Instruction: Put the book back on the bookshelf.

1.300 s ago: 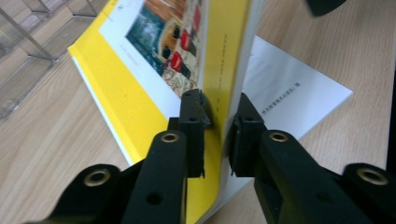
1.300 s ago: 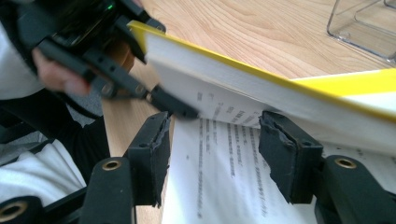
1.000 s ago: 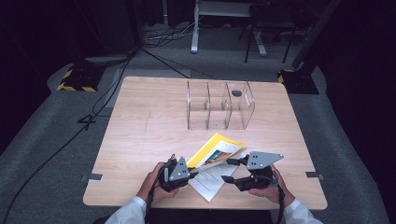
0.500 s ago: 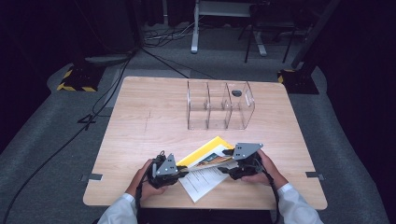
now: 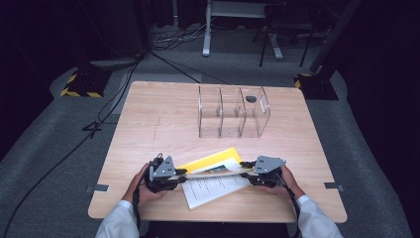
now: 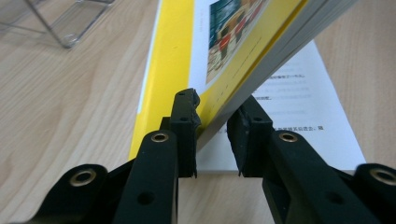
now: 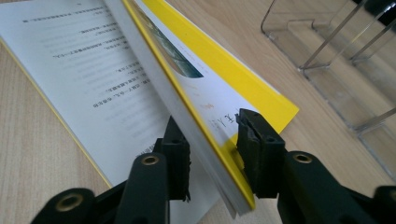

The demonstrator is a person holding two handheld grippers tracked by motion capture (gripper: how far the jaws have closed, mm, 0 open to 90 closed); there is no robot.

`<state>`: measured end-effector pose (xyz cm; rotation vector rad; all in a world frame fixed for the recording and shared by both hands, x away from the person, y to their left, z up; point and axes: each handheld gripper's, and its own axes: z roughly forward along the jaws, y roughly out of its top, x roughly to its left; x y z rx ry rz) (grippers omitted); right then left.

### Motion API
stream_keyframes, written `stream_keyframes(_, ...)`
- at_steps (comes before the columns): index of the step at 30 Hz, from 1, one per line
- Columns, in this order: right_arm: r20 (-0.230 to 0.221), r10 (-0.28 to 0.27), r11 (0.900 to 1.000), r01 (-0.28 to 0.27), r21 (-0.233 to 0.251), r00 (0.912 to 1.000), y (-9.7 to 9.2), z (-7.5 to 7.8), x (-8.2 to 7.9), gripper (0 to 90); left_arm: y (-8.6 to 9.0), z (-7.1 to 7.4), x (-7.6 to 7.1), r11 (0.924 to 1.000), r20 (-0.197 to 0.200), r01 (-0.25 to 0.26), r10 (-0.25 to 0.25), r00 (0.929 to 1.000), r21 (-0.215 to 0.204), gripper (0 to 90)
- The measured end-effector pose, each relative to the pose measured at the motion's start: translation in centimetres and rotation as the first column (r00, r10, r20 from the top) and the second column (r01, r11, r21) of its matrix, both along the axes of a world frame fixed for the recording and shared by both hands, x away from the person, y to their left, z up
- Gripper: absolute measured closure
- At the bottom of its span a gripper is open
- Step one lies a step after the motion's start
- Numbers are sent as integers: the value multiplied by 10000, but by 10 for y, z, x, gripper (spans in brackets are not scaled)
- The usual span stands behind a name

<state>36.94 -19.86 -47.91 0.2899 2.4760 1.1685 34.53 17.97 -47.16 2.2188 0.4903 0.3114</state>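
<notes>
Yellow book (image 5: 213, 166) is held off the wooden table (image 5: 163, 119) near its front edge, one end in each gripper, yellow cover tilted up toward the far side.

Left gripper (image 5: 174, 174): jaws have just been opening slightly, book edge sits between them. In the left gripper view (image 6: 212, 135) the left jaw pad is seen against the yellow cover; a small gap is visible between the page block and the right pad. Grip reads as loose, full contact can't be confirmed.

Right gripper (image 5: 246, 167): jaws have just been closing, narrow now. In the right gripper view (image 7: 212, 149) the page block and cover of the book (image 7: 196, 93) are pinched between both pads, cover side on the right pad.

A white printed sheet (image 5: 213, 188) is lying flat on the table under the book, text side up, also seen at (image 6: 303, 116) and (image 7: 84, 70).

Clear acrylic divider rack (image 5: 233, 111) stands upright mid-table, well apart from the book, beyond it. A small dark object (image 5: 251, 98) is seen at its right compartment; inside or behind can't be told.
</notes>
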Motion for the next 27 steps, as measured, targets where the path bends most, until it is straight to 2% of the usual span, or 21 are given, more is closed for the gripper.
stream_keyframes(2,269,146,9999,-146,21,9995,3,4,-5,724,4,0,3,9992,-181,-368,365,9992,-141,676)
stream_keyframes(4,448,243,9997,-239,-105,9987,8,6,-8,747,7,2,4,9966,-109,-823,823,9966,-13,622)
stream_keyframes(6,606,334,9993,-322,-207,9976,12,8,-12,759,7,6,0,9961,-127,-859,857,9962,-194,543)
stream_keyframes(8,625,540,9982,-523,-286,9966,15,7,-14,766,3,13,-6,9961,90,-830,833,9965,-300,492)
stream_keyframes(10,491,659,9976,-647,-257,9966,16,7,-15,768,-4,21,-13,9967,258,-755,763,9968,-304,443)
stream_keyframes(12,322,760,9970,-754,-194,9966,19,7,-15,770,-17,29,-19,9975,355,-673,681,9970,-221,430)
stream_keyframes(16,296,863,9958,-854,-319,9958,25,8,-18,773,-44,38,-25,9972,225,-742,743,9970,-30,430)
stream_keyframes(18,290,842,9958,-830,-391,9960,28,9,-20,772,-61,36,-25,9939,139,-1006,1000,9949,448,393)
stream_keyframes(20,427,802,9958,-781,-477,9959,31,9,-23,771,-68,32,-25,9900,133,-1073,1065,9942,917,397)
stream_keyframes(22,456,768,9962,-748,-445,9960,32,10,-24,770,-70,30,-25,9894,109,-1015,1009,9948,1039,392)
stream_keyframes(23,498,791,9958,-766,-495,9956,33,10,-25,769,-73,26,-25,9832,222,-1057,1035,9944,1489,392)
stream_keyframes(24,564,845,9948,-810,-609,9948,34,10,-27,768,-73,23,-25,9763,438,-1171,1109,9929,1818,422)
stream_keyframes(25,540,871,9945,-836,-638,9947,35,10,-27,764,-72,20,-25,9721,602,-1215,1116,9919,2007,501)
stream_keyframes(27,403,850,9955,-831,-455,9956,34,9,-26,746,-68,16,-26,9756,536,-726,628,9966,2073,598)
